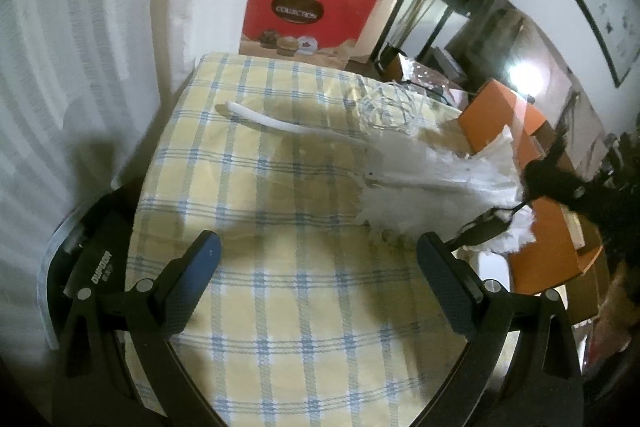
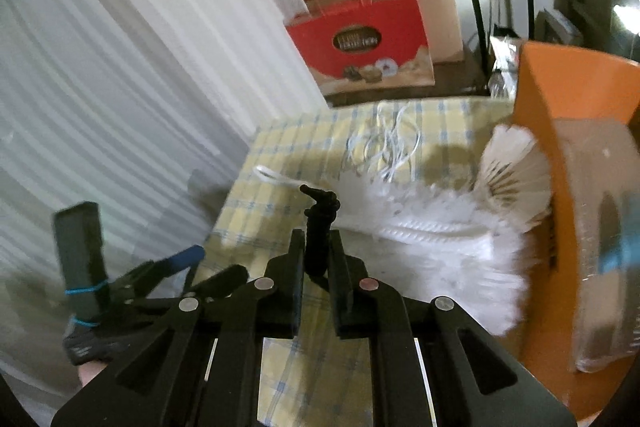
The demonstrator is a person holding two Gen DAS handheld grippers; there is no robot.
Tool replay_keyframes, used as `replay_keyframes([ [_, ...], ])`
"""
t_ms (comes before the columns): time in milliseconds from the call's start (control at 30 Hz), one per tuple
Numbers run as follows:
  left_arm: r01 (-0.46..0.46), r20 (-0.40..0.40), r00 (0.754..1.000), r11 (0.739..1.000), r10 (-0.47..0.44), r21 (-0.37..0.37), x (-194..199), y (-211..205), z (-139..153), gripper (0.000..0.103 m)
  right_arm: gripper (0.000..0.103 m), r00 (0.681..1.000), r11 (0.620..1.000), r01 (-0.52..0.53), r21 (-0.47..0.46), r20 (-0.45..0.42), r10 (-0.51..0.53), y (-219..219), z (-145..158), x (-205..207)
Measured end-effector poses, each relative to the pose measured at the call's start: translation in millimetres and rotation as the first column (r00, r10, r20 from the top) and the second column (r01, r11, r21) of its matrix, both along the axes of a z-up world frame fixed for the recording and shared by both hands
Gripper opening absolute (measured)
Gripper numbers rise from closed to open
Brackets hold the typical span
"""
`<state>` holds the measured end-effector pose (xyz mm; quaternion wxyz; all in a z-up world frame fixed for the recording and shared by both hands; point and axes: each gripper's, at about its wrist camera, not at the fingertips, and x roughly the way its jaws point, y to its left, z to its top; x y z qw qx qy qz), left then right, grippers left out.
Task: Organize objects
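While fingers [image 2: 316,251] pinch knotted cord [image 2: 318,211].

A woven cotton-like checked cloth [image 1: 280,267] covers the surface, matt and slightly ribbed. The white duster [image 2: 436,247] looks fluffy, with a smooth plastic handle [image 1: 280,121]. The orange box [image 2: 560,95] is matt card. Each tool [image 1: 318,267] is matt black plastic with shiny metal rivets.

dim indoor | lamp glare [image 1: 524,77] right | fisheye edges | motion blur
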<state>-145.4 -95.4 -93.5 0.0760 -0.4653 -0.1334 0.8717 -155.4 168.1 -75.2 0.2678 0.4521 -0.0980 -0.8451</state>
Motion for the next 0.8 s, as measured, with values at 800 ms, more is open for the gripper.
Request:
replay_keyframes([
  [800,0.222,0.029,0.975,0.975,-0.222,-0.01,15.2,115.0,-6.6,0.098,0.01,0.981,0.99,0.126,-0.069,-0.141,-0.135,99.4,72.6,30.8],
])
